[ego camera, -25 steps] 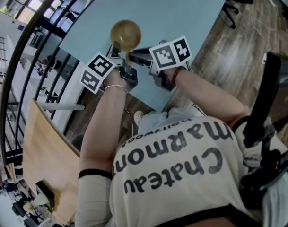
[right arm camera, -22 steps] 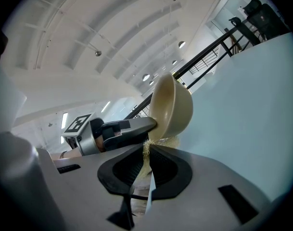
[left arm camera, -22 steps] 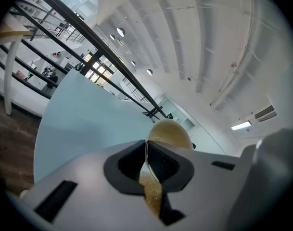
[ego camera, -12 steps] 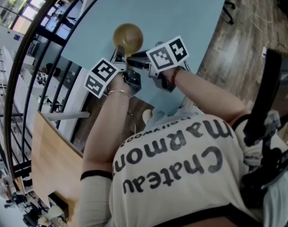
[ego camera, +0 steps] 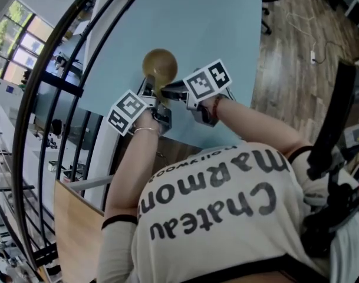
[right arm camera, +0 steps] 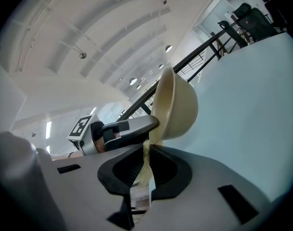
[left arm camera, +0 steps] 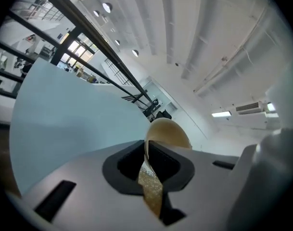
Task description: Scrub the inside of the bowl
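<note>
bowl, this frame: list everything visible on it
The bowl is small, round, tan-gold, smooth and plastic-looking, thin-rimmed, cream outside. It is tilted over the light blue table, opening turned toward the left claw, which pinches its rim; those jaws have just been opening slightly, rim between them. The right claw holds a thin yellowish pad whose top edge reaches the rim's lower part. Whether the bowl rests on the table can't be told.

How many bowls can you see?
1. The tan bowl is over the light blue table, near its closer edge. I see no other bowl, though one could hide out of view.
</note>
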`<action>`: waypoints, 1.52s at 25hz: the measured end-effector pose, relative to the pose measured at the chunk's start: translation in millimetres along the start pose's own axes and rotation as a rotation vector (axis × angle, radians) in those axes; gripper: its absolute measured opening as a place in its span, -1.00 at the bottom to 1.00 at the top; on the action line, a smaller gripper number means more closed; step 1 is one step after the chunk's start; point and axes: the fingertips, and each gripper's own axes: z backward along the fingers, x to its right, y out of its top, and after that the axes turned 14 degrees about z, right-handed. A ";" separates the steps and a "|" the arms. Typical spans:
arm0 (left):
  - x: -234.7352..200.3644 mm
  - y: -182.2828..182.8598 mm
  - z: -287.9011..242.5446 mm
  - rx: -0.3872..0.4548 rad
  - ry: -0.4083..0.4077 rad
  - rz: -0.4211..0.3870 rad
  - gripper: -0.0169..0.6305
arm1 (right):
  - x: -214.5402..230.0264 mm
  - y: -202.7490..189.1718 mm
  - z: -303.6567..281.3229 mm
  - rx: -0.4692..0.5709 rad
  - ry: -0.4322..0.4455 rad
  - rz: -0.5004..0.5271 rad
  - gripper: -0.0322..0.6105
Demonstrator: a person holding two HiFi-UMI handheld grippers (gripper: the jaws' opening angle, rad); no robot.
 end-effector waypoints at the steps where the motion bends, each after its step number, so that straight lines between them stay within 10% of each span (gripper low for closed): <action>1: -4.1 6.0 -2.2 -0.017 0.000 -0.018 -0.86 | 2.3 2.7 -4.2 0.001 -0.016 -0.005 -0.72; 21: -134.8 28.5 4.3 -0.308 0.185 -0.188 -0.89 | 56.6 13.0 13.9 0.338 -0.327 -0.317 -0.72; 34: -154.7 4.5 4.6 -0.393 0.131 -0.021 -0.85 | 72.4 2.2 7.9 0.349 -0.354 -0.349 -0.72; 38: -148.0 10.7 4.4 -0.400 0.097 -0.019 -0.43 | 74.8 8.6 4.8 0.361 -0.346 -0.353 -0.72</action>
